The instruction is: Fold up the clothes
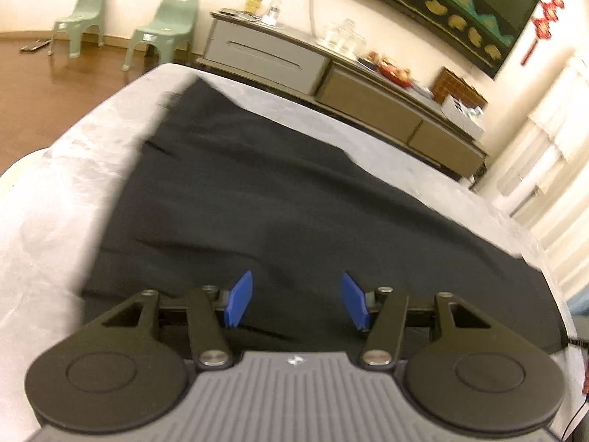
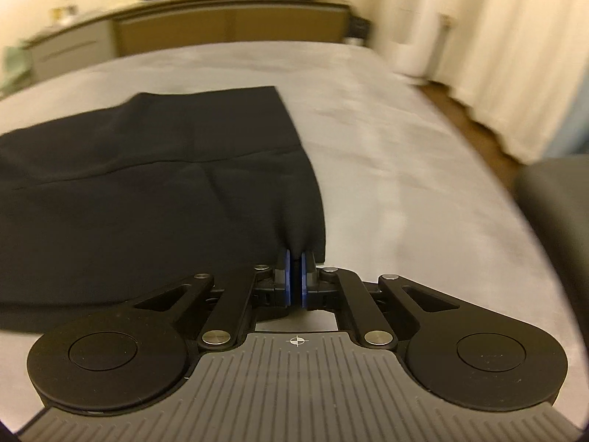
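Black cloth point(image 2: 154, 191) flat on grey table point(image 2: 405, 184); right gripper point(image 2: 294, 276) pinching its edge.

We see the left gripper point(image 1: 298, 304) spread wide above the cloth point(image 1: 276, 202), blue pads point(image 1: 239, 300) gripping nothing. Right pads point(image 2: 287, 276) are clamped on the cloth's near corner at 6 o'clock; the cloth runs toward 10 o'clock. Sideboard point(image 1: 368, 107) at 1 o'clock in the left view.

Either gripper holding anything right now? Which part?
Right gripper is shut on the black garment, pinching its near corner. Left gripper is open, holding nothing.
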`<control>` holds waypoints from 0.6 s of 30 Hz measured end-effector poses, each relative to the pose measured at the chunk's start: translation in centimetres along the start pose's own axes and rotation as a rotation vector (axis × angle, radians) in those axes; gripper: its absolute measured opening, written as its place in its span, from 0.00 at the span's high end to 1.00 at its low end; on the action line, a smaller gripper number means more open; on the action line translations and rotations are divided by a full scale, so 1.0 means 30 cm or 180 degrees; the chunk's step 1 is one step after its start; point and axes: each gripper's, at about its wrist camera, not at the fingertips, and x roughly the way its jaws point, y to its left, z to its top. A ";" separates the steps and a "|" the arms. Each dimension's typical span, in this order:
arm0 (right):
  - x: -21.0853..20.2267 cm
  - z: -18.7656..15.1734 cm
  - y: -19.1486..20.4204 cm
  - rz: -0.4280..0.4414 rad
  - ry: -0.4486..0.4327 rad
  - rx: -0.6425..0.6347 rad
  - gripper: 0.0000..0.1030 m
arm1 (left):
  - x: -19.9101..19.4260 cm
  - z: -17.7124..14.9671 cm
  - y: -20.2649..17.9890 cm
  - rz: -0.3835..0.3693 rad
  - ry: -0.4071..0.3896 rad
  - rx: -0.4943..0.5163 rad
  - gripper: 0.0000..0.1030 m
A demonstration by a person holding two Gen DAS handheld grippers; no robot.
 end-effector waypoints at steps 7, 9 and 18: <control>-0.091 0.024 0.072 -0.1443 -0.0325 -0.0532 0.42 | -0.122 -0.005 0.229 -0.0129 -0.0173 -0.0833 0.47; -0.226 0.037 0.214 -0.1512 -0.0867 -0.0702 0.41 | -0.142 -0.025 0.276 -0.0257 -0.0188 -0.1071 0.47; -0.746 -0.137 1.361 0.2365 -0.1399 -0.2703 0.24 | -0.169 -0.042 0.247 -0.0524 -0.0263 -0.1177 0.47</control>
